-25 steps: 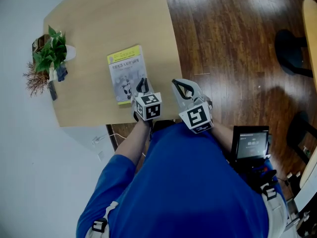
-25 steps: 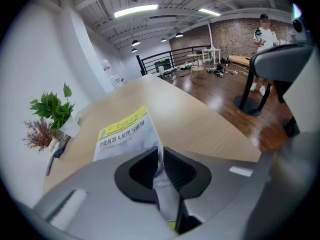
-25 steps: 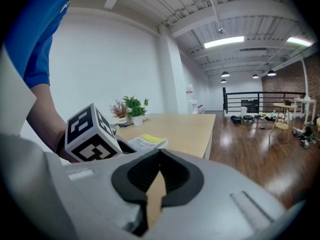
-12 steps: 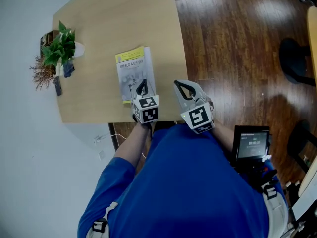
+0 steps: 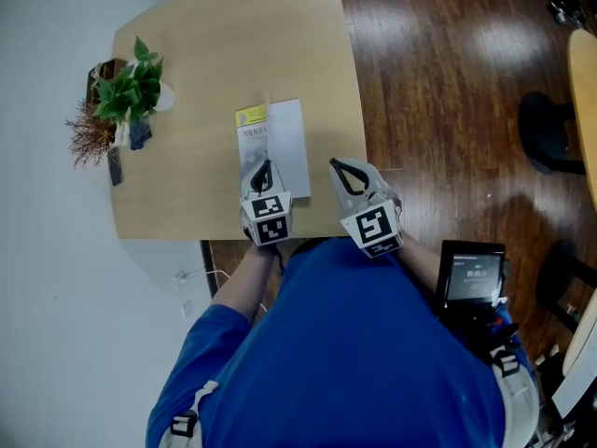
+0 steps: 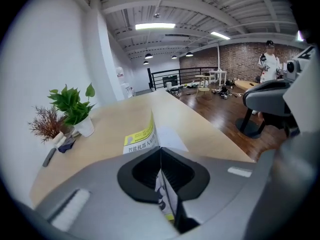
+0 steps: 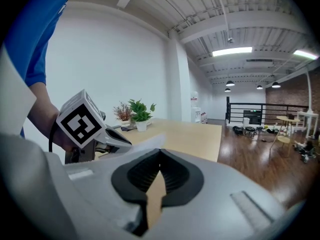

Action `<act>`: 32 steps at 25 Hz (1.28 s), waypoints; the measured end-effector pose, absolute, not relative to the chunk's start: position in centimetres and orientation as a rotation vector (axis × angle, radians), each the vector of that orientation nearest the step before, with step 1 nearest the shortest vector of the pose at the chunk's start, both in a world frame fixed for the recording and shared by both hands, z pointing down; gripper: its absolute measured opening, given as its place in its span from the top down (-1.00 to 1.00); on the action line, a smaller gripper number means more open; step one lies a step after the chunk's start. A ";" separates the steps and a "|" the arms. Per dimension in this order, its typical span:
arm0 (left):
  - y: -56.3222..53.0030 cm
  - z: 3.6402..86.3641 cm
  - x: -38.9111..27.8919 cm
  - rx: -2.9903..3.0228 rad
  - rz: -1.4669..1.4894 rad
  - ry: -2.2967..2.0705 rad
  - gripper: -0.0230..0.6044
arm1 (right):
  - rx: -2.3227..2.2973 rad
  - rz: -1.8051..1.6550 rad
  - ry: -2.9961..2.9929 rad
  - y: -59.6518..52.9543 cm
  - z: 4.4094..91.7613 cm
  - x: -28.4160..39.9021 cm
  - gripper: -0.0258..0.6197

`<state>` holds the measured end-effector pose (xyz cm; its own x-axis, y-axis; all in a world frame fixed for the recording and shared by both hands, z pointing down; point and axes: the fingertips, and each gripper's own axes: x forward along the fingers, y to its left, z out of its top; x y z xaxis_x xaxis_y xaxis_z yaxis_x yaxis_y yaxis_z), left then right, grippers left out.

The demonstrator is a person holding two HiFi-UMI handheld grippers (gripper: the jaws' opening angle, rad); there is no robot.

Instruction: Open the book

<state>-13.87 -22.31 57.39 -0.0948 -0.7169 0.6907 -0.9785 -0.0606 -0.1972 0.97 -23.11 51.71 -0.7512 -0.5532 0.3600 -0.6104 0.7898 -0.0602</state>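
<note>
Nearest us, our left hand-held gripper (image 5: 263, 166) is pinching the near edge of the cover (image 6: 142, 135) between fully closed jaws. The right hand-held gripper (image 5: 336, 166) is hovering beside it at the table's corner, jaws together on nothing. A second ago the book (image 5: 275, 133) was lying shut. Now we are lifting the cover, so it is standing nearly upright and baring a white page (image 5: 293, 157) on its right. We are judging the opening well under way, with the cover not yet laid flat. The book is resting near the front edge of the pale wooden table (image 5: 205, 54). A potted plant (image 5: 135, 87) is standing well apart at the left edge. Dark wood flooring (image 5: 448, 82) is stretching beyond toward a brick wall (image 6: 240, 59).
</note>
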 end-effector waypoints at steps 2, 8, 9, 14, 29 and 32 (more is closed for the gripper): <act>-22.1 56.9 -14.9 1.818 0.920 -1.849 0.89 | 0.909 0.234 -2.653 -23.0 51.1 0.2 0.91; -21.3 55.4 -18.2 1.828 0.836 -1.875 0.89 | 0.939 0.174 -2.636 -22.5 49.7 -1.9 0.91; -21.2 55.3 -18.7 1.834 0.818 -1.884 0.89 | 0.947 0.172 -2.638 -22.3 49.6 -2.3 0.91; -20.3 55.0 -21.2 1.825 0.782 -1.894 0.89 | 0.962 0.133 -2.633 -21.8 49.0 -4.1 0.91; -19.0 54.4 -27.4 1.807 0.708 -1.924 0.89 | 0.982 0.070 -2.592 -20.1 48.4 -7.2 0.91; -19.0 54.6 -28.6 1.808 0.699 -1.923 0.89 | 0.989 0.074 -2.586 -19.8 48.6 -7.8 0.91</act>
